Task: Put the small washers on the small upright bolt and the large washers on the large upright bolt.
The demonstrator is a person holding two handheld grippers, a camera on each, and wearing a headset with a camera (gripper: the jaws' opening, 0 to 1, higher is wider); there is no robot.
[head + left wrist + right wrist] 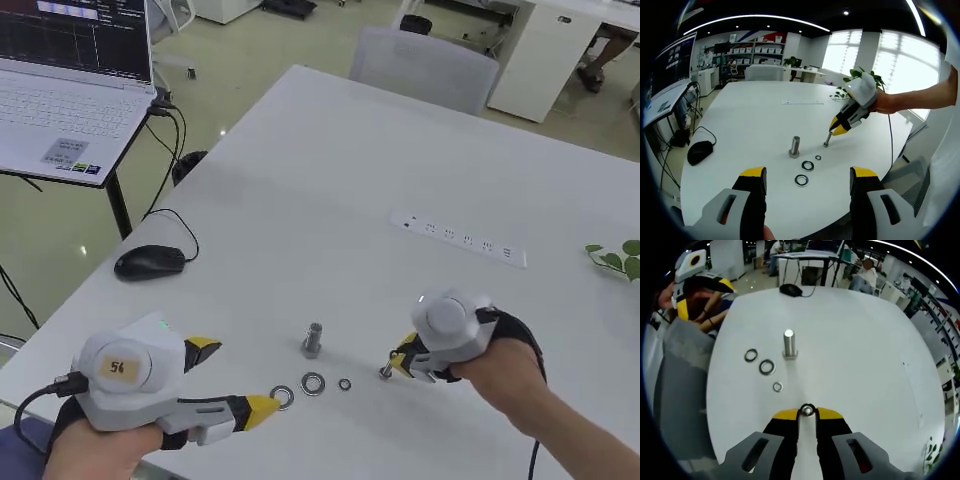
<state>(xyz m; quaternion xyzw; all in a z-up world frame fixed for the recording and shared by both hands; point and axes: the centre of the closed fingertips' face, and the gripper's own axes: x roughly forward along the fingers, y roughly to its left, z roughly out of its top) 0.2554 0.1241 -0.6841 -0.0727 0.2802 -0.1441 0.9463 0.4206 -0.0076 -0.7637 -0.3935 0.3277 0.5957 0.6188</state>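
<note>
The large bolt (312,340) stands upright mid-table, and the small bolt (385,372) stands to its right. Two large washers (313,383) (282,396) and one small washer (344,384) lie flat in front of the large bolt. My right gripper (807,415) (400,362) is at the top of the small bolt (826,141), its jaws closed to a narrow slit on a small ring-shaped washer (807,410) over the bolt's tip. My left gripper (808,175) (235,378) hovers open and empty at the near edge, just left of the loose washers (801,180).
A white power strip (460,240) lies further back on the white table (330,180). A black mouse (150,262) sits near the left edge. A laptop (70,90) rests on a side stand at far left, a grey chair (425,65) beyond the table, and plant leaves (618,258) at right.
</note>
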